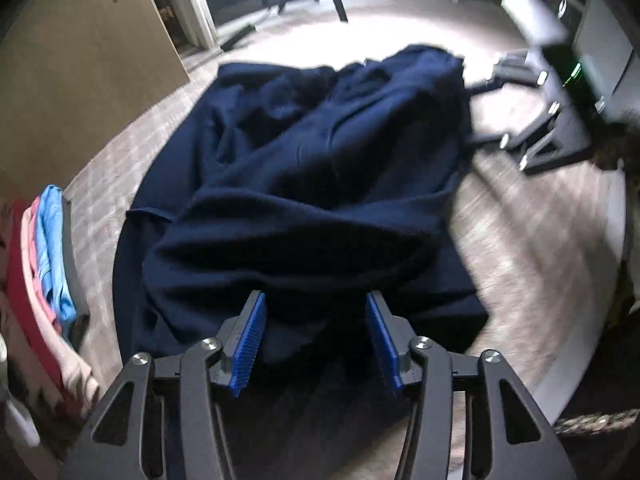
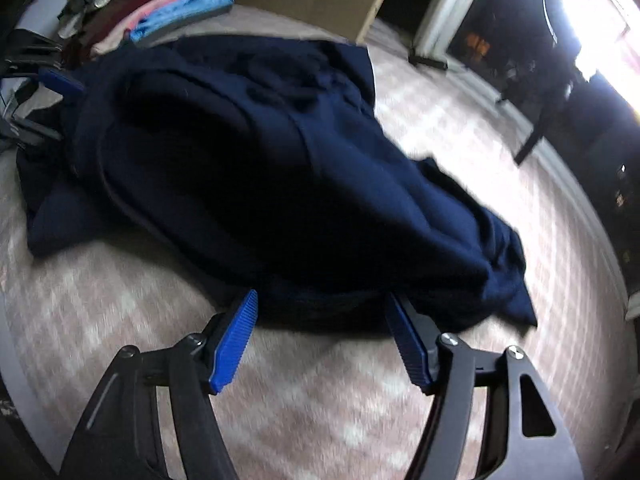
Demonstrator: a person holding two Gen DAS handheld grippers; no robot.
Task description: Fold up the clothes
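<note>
Loosely heaped navy garment (image 1: 320, 168) on table (image 2: 100, 300); left gripper (image 1: 316, 340) and right gripper (image 2: 324, 336) jaws apart, seemingly gripping nothing.

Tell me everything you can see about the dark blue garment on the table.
The garment is navy, of soft, matte, knit-like cloth, one plain colour. It lies in a rumpled heap on the pale checked tablecloth, with thick folds and one flat layer spread beneath. A seam runs along its upper side. Which kind of garment it is cannot be told. The left tongs and the right tongs stand open at its near edges; neither grips it.
</note>
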